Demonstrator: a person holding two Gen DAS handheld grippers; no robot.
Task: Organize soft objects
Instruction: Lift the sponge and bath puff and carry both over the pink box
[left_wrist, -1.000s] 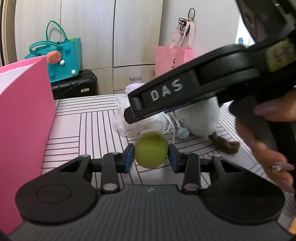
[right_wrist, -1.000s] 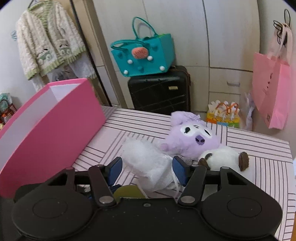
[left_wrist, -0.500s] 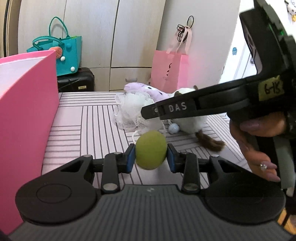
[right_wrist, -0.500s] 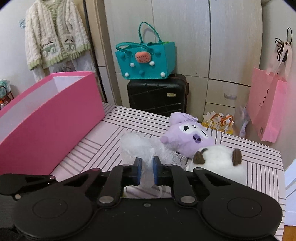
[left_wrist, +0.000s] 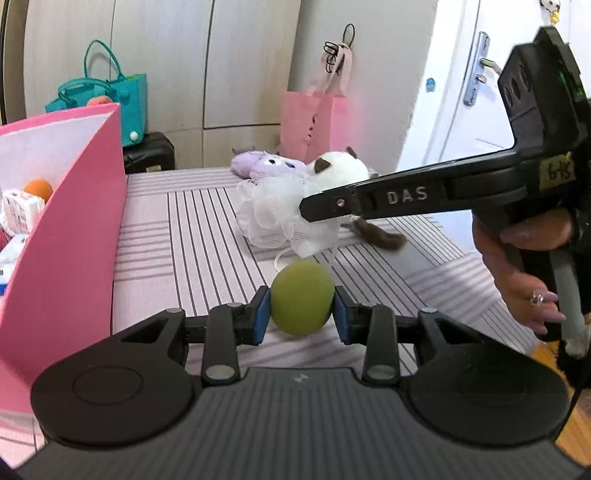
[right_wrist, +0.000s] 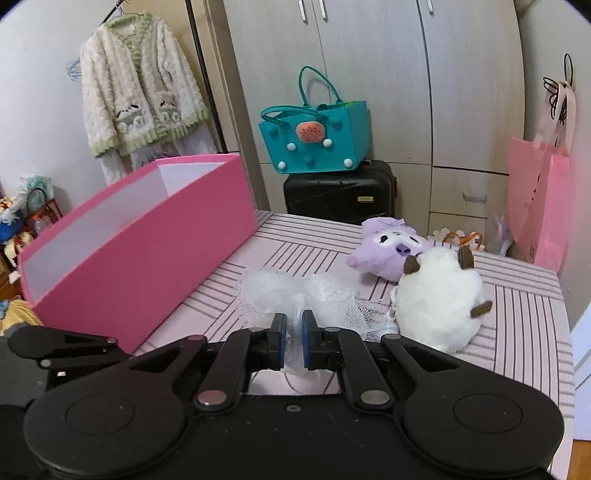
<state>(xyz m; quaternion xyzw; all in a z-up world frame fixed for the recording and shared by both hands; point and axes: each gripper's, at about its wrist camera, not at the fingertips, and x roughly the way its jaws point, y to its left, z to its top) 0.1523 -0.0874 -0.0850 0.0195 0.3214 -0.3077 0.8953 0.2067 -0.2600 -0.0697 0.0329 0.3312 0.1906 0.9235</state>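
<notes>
My left gripper (left_wrist: 301, 311) is shut on a green soft ball (left_wrist: 301, 297) and holds it above the striped table (left_wrist: 207, 229). My right gripper (right_wrist: 293, 341) is shut on a white mesh bath pouf (right_wrist: 295, 295); it also shows in the left wrist view (left_wrist: 280, 218), with the right gripper's tip (left_wrist: 314, 210) on it. A purple plush (right_wrist: 391, 251) and a white plush with brown ears (right_wrist: 439, 295) lie behind the pouf. The pink box (right_wrist: 136, 251) stands at the left; inside it (left_wrist: 22, 206) are an orange ball and small packs.
A teal bag (right_wrist: 317, 140) sits on a black suitcase (right_wrist: 340, 195) beyond the table. A pink paper bag (right_wrist: 539, 206) hangs at the right. A cardigan (right_wrist: 136, 99) hangs on a rack at the left. The table's right edge is near the white plush.
My right gripper closed on the pouf and has lifted part of it. My left gripper, still holding the green ball, has risen and the box's inside has come into view.
</notes>
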